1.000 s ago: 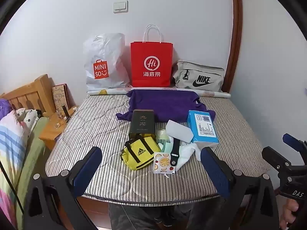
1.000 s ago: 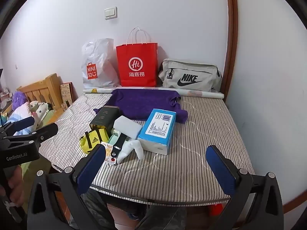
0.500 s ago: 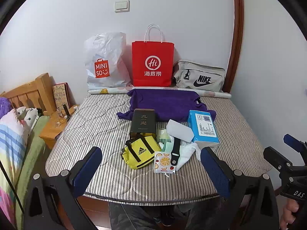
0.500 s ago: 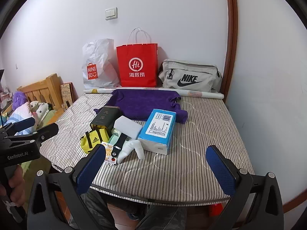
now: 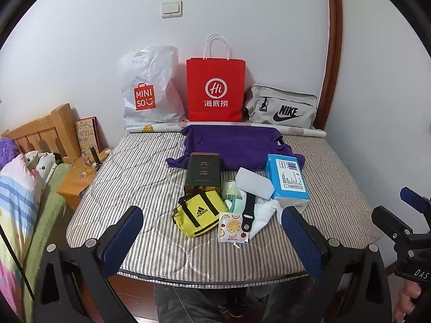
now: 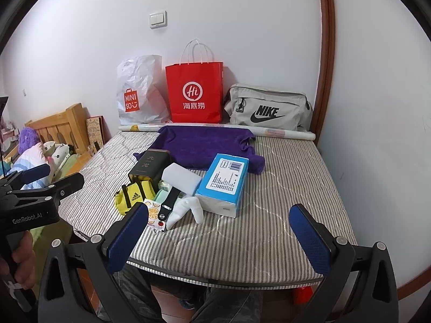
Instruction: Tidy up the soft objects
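A small heap sits mid-mattress (image 5: 129,167): a yellow adidas pouch (image 5: 198,212), white socks (image 5: 265,212) under a black strap (image 5: 248,210), a fruit-print packet (image 5: 232,227), a blue tissue pack (image 5: 288,179) to the right, a dark box (image 5: 203,171) just behind. A purple towel (image 5: 234,145) lies spread farther back. Against the far wall stand a Miniso bag (image 5: 148,88), a red paper bag (image 5: 215,91) and a Nike bag (image 5: 282,106). Both tools, left (image 5: 212,238) and right (image 6: 218,235), hover at the near edge, jaws wide apart, gripping nothing.

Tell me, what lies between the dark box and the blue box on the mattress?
A white block lies between the dark box and the blue box, tilted over small green packets. The left wrist view shows it best.
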`<state>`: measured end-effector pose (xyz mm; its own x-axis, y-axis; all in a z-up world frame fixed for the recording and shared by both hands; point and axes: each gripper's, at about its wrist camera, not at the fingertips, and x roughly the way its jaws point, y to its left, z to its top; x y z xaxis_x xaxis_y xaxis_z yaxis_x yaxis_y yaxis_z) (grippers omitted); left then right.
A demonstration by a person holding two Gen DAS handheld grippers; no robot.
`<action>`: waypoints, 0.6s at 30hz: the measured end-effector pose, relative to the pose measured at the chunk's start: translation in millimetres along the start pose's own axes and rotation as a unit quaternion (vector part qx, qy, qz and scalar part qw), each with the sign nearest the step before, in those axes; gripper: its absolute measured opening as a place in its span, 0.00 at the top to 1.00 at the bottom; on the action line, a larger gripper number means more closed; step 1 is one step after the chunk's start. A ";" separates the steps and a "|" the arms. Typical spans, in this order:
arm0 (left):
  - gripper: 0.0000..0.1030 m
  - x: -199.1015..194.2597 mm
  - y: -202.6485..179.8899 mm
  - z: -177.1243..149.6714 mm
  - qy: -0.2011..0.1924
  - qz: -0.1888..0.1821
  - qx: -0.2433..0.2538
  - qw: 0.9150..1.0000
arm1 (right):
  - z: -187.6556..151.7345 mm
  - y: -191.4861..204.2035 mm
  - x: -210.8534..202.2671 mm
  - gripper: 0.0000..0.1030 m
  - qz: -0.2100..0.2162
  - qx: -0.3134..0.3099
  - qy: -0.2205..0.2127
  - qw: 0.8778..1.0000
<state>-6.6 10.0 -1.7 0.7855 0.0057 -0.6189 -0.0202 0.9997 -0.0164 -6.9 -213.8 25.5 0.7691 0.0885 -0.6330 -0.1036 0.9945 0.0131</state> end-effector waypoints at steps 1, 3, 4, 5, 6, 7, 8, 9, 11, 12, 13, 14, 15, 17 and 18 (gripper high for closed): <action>0.00 0.1 -0.3 0.1 0.000 0.000 0.000 1.000 | -0.3 0.6 0.0 0.00 0.000 0.000 0.000 1.000; 0.00 -0.5 0.4 0.5 0.000 0.002 -0.001 1.000 | -0.2 0.1 -0.2 0.00 0.001 -0.001 0.000 1.000; 0.00 -0.6 0.9 0.6 0.000 0.001 -0.001 1.000 | -0.2 0.3 -0.1 0.00 0.001 -0.001 0.000 1.000; 0.00 -0.5 0.2 0.4 0.000 0.000 0.000 1.000 | 0.3 1.1 0.3 0.00 0.001 -0.002 0.000 1.000; 0.00 -1.1 0.6 -0.1 -0.001 0.001 0.000 1.000 | 0.7 0.8 0.2 0.00 0.001 -0.003 0.000 1.000; 0.00 -1.3 0.9 -0.2 -0.001 0.001 0.000 1.000 | 0.2 0.7 0.2 0.00 0.001 -0.002 -0.001 1.000; 0.00 -0.9 1.0 0.2 0.000 0.002 0.000 1.000 | 0.3 1.1 0.1 0.00 0.001 -0.002 -0.001 1.000; 0.00 -1.0 1.3 0.3 0.000 0.001 0.000 1.000 | 0.5 0.9 0.3 0.00 0.001 -0.003 0.000 1.000; 0.00 -0.9 1.4 0.2 0.000 0.001 0.000 1.000 | 0.3 1.1 0.2 0.00 0.001 -0.003 -0.001 1.000; 0.00 -1.3 2.0 0.2 0.000 0.001 0.001 1.000 | 0.4 1.0 0.3 0.00 0.002 -0.002 -0.001 1.000; 0.00 -1.4 2.2 0.2 0.000 0.001 0.000 1.000 | 0.5 1.0 0.3 0.00 0.002 -0.003 -0.001 1.000; 0.00 -2.0 3.3 0.1 -0.001 0.001 0.000 1.000 | 0.3 1.2 0.2 0.00 0.002 -0.003 -0.001 1.000; 0.00 -1.7 3.3 0.1 0.000 0.001 0.000 1.000 | 0.2 1.6 0.3 0.00 0.001 -0.004 -0.002 1.000; 0.00 -0.8 1.4 0.4 0.000 0.001 0.000 1.000 | 0.2 1.7 0.4 0.00 0.002 -0.003 -0.001 1.000; 0.00 -0.8 1.4 0.4 0.000 0.001 0.000 1.000 | 0.1 2.8 0.1 0.00 0.001 -0.004 -0.001 1.000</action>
<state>-7.0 11.4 -0.9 0.7855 0.0077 -0.6188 -0.0215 0.9997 -0.0148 -7.0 -211.1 25.5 0.7699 0.0915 -0.6315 -0.1110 0.9938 0.0086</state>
